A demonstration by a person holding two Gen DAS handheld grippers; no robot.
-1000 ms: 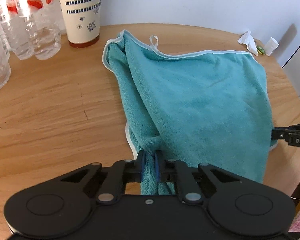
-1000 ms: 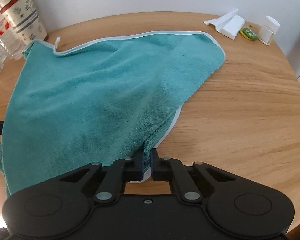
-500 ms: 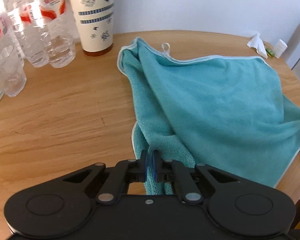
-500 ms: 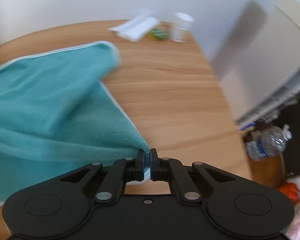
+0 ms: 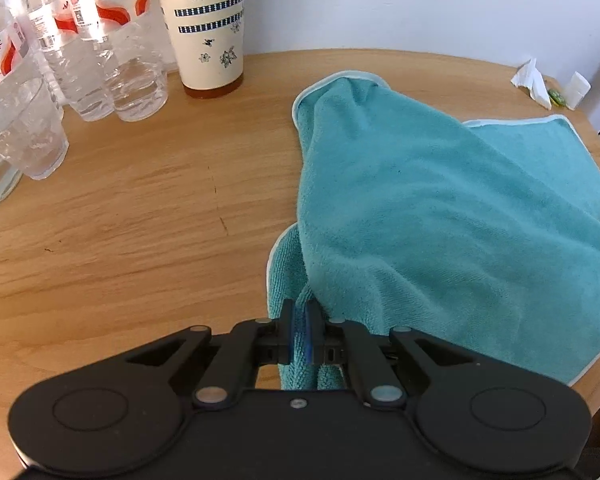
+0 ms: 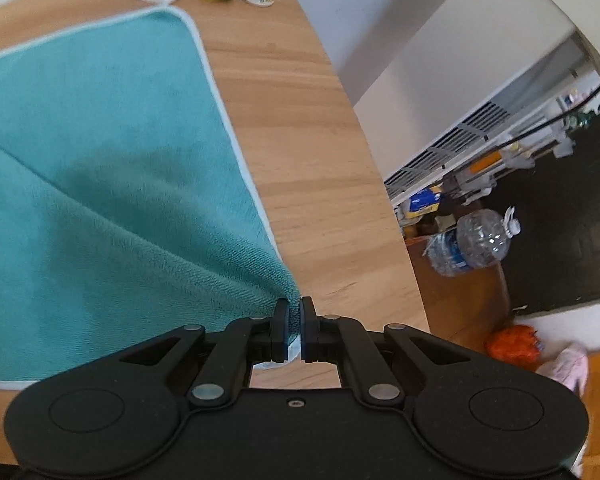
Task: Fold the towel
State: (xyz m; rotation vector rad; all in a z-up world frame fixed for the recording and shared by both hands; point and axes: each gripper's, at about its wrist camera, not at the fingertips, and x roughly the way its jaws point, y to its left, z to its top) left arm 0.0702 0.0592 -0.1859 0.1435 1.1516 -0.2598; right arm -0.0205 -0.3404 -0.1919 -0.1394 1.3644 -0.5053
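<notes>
— Item one, location?
— Teal towel [image 5: 440, 208], partly doubled over on the round wooden table [image 5: 120, 220].
— Holders?
— Left gripper [image 5: 299, 320] pinches a bunched fold at the near left edge; right gripper [image 6: 294, 316] is clamped on the near right corner.
— Also listed?
— Water bottles [image 5: 112, 48], patterned cup [image 5: 208, 28].

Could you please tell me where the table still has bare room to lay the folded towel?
The widest bare patch of table lies left of the towel, in front of the water bottles and floral cup. The strip between the towel's right hem and the table edge is narrower. The back-left rim is crowded.
</notes>
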